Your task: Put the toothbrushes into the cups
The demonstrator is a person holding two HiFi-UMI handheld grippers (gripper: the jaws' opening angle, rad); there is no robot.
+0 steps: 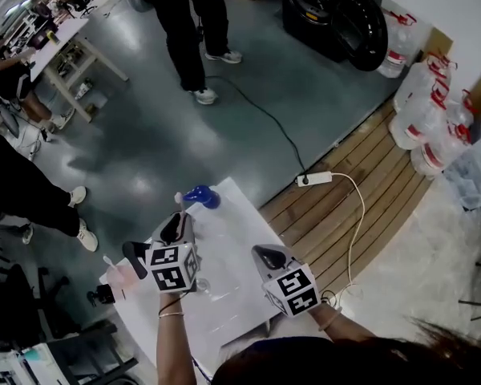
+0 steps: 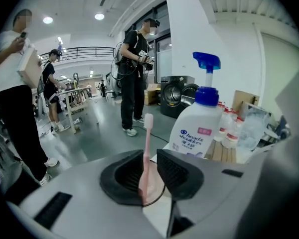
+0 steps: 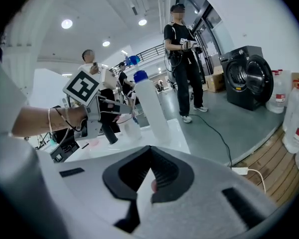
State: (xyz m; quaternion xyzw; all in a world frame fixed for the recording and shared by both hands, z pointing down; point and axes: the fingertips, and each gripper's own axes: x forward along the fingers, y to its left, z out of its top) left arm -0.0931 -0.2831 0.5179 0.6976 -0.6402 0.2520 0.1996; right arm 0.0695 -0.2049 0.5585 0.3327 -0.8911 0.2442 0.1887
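My left gripper (image 2: 148,176) is shut on a pink toothbrush (image 2: 147,143) that stands upright between the pads, bristles on top. A thin round rim (image 2: 160,195), seemingly a clear cup, circles the brush's lower end. In the head view the left gripper (image 1: 175,227) hangs over the white table (image 1: 240,215), near a pink cup (image 1: 120,277) at the table's left edge. My right gripper (image 3: 149,156) has its jaws together; a small pinkish bit shows low between them and I cannot tell what it is. It hovers at the table's right side (image 1: 266,257).
A white shampoo bottle with a blue pump (image 2: 198,126) stands just beyond the left jaws, at the table's far end (image 1: 202,196). People stand on the grey floor around. A power strip with its cable (image 1: 314,180) lies on wooden decking to the right, near water jugs (image 1: 429,119).
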